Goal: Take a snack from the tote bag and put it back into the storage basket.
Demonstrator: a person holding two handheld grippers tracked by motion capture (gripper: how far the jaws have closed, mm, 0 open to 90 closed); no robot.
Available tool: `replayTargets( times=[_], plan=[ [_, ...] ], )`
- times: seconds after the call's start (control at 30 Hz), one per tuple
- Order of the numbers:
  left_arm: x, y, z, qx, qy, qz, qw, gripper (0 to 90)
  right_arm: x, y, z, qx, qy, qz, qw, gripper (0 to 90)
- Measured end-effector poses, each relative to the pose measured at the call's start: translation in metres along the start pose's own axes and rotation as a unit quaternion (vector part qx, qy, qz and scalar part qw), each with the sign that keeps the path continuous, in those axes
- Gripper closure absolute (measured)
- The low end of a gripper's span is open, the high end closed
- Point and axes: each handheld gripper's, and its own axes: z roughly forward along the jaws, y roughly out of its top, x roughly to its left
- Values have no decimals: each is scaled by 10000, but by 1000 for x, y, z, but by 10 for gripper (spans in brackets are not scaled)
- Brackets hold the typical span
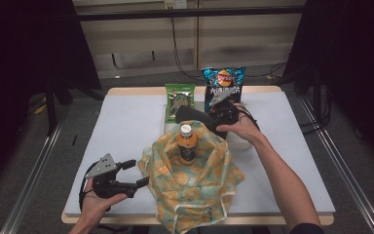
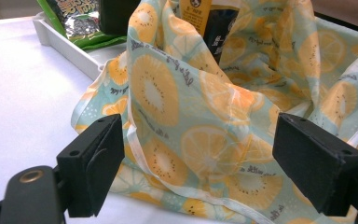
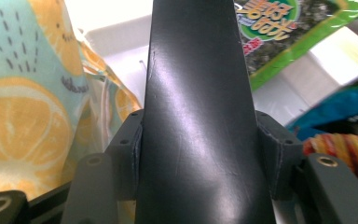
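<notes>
From the high view, a citrus-print cloth bag (image 1: 191, 178) sits slumped on the white surface (image 1: 121, 131), its mouth gaping upward with an orange-labelled bottle (image 1: 187, 144) already upright inside. The right tool (image 1: 202, 118) hangs over the bag's far rim, carrying a dark, smooth bottle-shaped object (image 1: 187, 114) that points toward the opening, apparently to follow the first bottle in. The left tool (image 1: 135, 173) waits just beside the bag's near-left edge, jaws apart and empty, likely placed to steady or spread the cloth. A green snack packet (image 1: 179, 100) and a blue crisp bag (image 1: 223, 84) stand behind, in a white tray (image 1: 241, 142).

In the left gripper view, the jaws stand wide with the bag's printed cloth (image 2: 200, 135) ahead between them, not pinched; the hem lies loose on the surface.

In the right gripper view, both pads press the flanks of the dark object (image 3: 198, 116), which rises straight ahead, gripped low so its length leads into the bag. The cloth (image 3: 28, 116) is close at left, the green packet (image 3: 279, 28) beyond.
</notes>
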Motion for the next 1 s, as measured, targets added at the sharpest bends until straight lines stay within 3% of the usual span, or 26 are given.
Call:
replayTargets(
  times=[0.13, 0.23, 0.4, 0.5, 0.7, 0.83, 1.0],
  plan=[
    [0, 0, 0, -6, -34, 3, 10000, 163, 2, -3, 9, 52, 38, 15, 10000, 434],
    [0, 0, 1, -14, -28, -8, 10000, 159, 2, -7, 18, 235, 50, -24, 9997, 433],
    [2, 0, 0, -28, -24, -6, 10000, 159, 3, -9, 25, 207, 138, 24, 9997, 431],
    [1, 0, 1, -26, -25, 14, 10000, 154, 4, -9, 28, 199, 71, 75, 9997, 428],
    [2, 0, 0, -17, 0, -13, 10000, 150, 4, -10, 29, 186, 149, 193, 9995, 398],
    [2, 0, 0, -40, -14, -6, 10000, 149, 4, -11, 28, 121, 163, 243, 9995, 330],
    [2, 0, 1, -49, -13, -14, 10000, 149, 4, -14, 18, 72, 130, 390, 9991, 275]
  ],
)
